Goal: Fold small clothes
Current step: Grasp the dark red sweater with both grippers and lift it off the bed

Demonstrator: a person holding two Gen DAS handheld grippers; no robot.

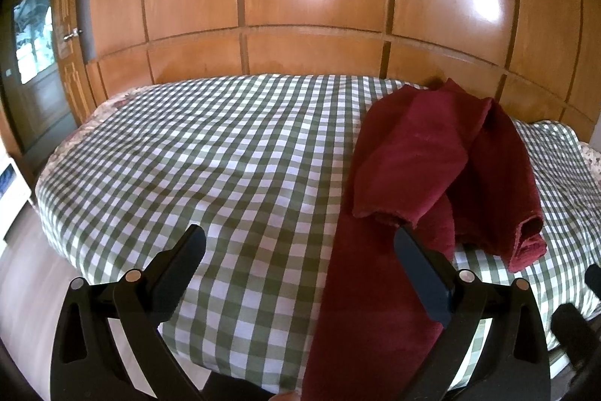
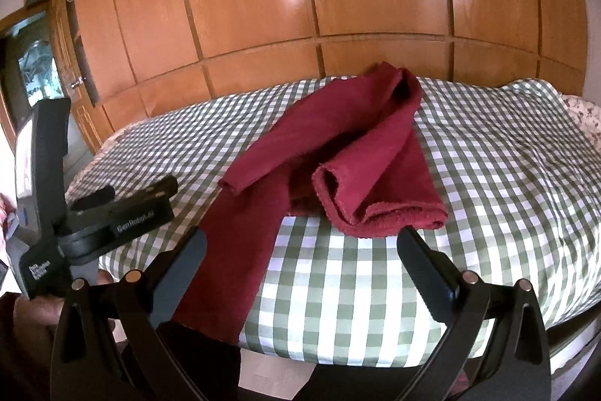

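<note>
On the checked bed [image 2: 488, 175] the dark red garment [image 2: 338, 153] lies bunched, one long strip trailing over the near edge. The right gripper [image 2: 300, 247] sits closest, facing its open hem; both it and the left gripper [image 1: 300, 243] gape, released, holding nothing.

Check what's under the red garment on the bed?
The red garment lies on the green checked bedcover, its near end hanging off the front edge. Its legs are folded over each other, hiding the cloth layers and cover beneath.
</note>
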